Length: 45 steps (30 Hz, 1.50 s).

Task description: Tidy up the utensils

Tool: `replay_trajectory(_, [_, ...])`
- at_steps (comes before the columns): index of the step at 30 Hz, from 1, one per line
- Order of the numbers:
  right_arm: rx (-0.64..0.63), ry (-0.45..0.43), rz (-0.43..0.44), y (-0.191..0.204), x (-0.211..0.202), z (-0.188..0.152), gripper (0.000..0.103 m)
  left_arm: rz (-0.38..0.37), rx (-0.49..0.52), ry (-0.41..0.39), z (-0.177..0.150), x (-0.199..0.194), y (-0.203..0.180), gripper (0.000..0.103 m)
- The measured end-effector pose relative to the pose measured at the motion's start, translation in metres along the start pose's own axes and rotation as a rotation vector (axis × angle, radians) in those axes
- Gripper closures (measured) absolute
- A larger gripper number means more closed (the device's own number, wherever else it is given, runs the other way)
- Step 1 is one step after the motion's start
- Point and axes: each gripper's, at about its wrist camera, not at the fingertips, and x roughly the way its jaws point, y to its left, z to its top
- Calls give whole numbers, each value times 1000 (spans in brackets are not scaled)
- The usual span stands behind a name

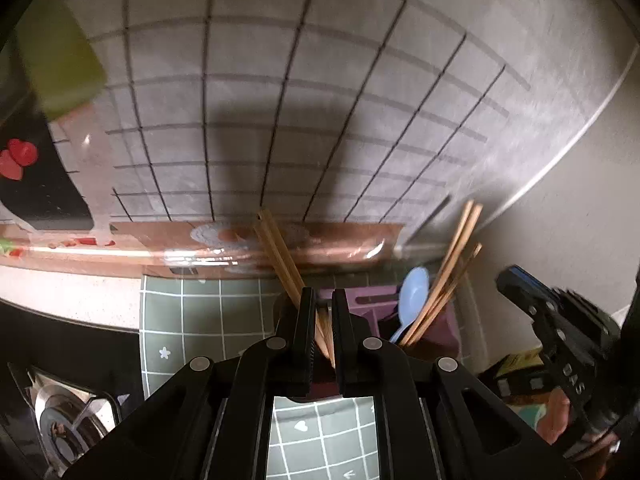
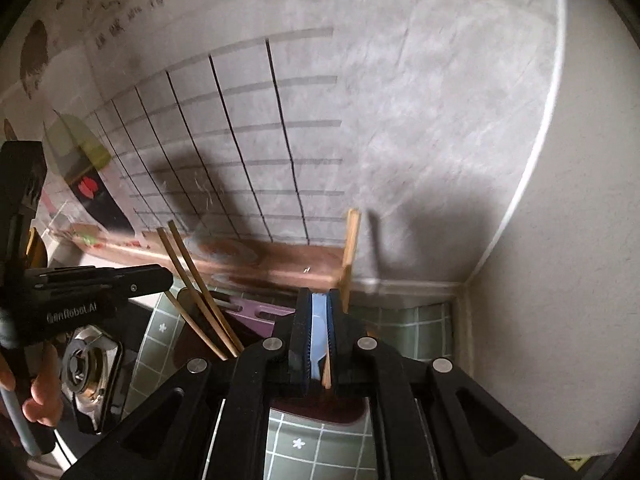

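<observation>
A purple utensil holder [image 1: 376,300] [image 2: 260,312] stands on a green tiled mat against the wall. It holds a light blue spoon [image 1: 414,292], bowl up, and several wooden chopsticks [image 1: 452,272]. My left gripper [image 1: 323,296] [image 2: 164,276] hangs over the holder's left side. Its jaws stand a narrow gap apart around a pair of chopsticks [image 1: 280,248] [image 2: 192,276], with a dark sliver beside them. My right gripper [image 2: 319,300] [image 1: 508,276] is just as narrow. The spoon [image 2: 319,320] and a chopstick [image 2: 351,240] show through its gap. In the left wrist view its tips stand clear to the right of both.
The green mat [image 1: 200,320] [image 2: 400,320] lies on a pale counter with a tiled wall right behind. A gas burner [image 1: 64,424] [image 2: 84,364] sits to the left. The room corner [image 2: 464,284] closes in on the right. A person's hand [image 2: 40,392] holds the left gripper.
</observation>
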Motion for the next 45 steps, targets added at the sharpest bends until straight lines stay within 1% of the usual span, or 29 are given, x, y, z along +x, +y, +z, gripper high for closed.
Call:
replay_trajectory(2, [-9,-61,-15,2,-17,-1,92,-11,11,-41,1,-12,-4,94])
replay_trajectory(6, [-7,-158,-74,4,-46,-4,79,-22,58,-151,-4,-41,-18,94])
replay_trajectory(8, [-6,-188,-89,4,-58,-7,76,1,92,-211,-12,-59,-28,94])
replay_trajectory(10, [1,-200,-75,2,-72,-12,74,39,126,-268,-26,-75,-36,93])
replay_trajectory(11, [6,-204,-68,2,-76,-15,74,72,138,-296,-36,-84,-39,91])
replay_trajectory(12, [16,-211,-64,1,-83,-20,74,93,144,-313,-44,-90,-40,86])
replay_trajectory(13, [30,-221,-59,0,-92,-28,73,113,146,-341,-59,-99,-42,83])
replay_trajectory(15, [44,-238,-51,1,-105,-42,73,132,139,-379,-86,-112,-42,79])
replay_trajectory(20, [26,-293,-82,17,-141,-95,72,213,123,-476,-164,-141,-47,78])
replay_trajectory(21, [19,-300,-81,21,-148,-108,70,222,124,-487,-175,-144,-48,78])
replay_trajectory(22, [17,-305,-77,25,-155,-122,65,233,124,-501,-191,-149,-49,78])
replay_trajectory(25, [16,-313,-56,33,-171,-151,56,238,112,-520,-229,-159,-50,77])
replay_trajectory(26, [10,-316,-58,36,-176,-162,55,240,110,-523,-240,-161,-50,77])
replay_trajectory(30, [-15,-309,-88,49,-184,-196,55,262,120,-525,-280,-164,-56,77])
replay_trajectory(32, [-21,-296,-98,53,-185,-212,55,280,131,-516,-295,-161,-60,77])
replay_trajectory(36, [-27,-273,-115,57,-184,-237,55,303,148,-493,-313,-155,-64,77])
replay_trajectory(41, [-10,-269,-126,55,-185,-255,55,296,135,-476,-329,-153,-67,77])
replay_trajectory(45, [-12,-262,-149,56,-183,-266,55,283,134,-456,-332,-151,-68,77])
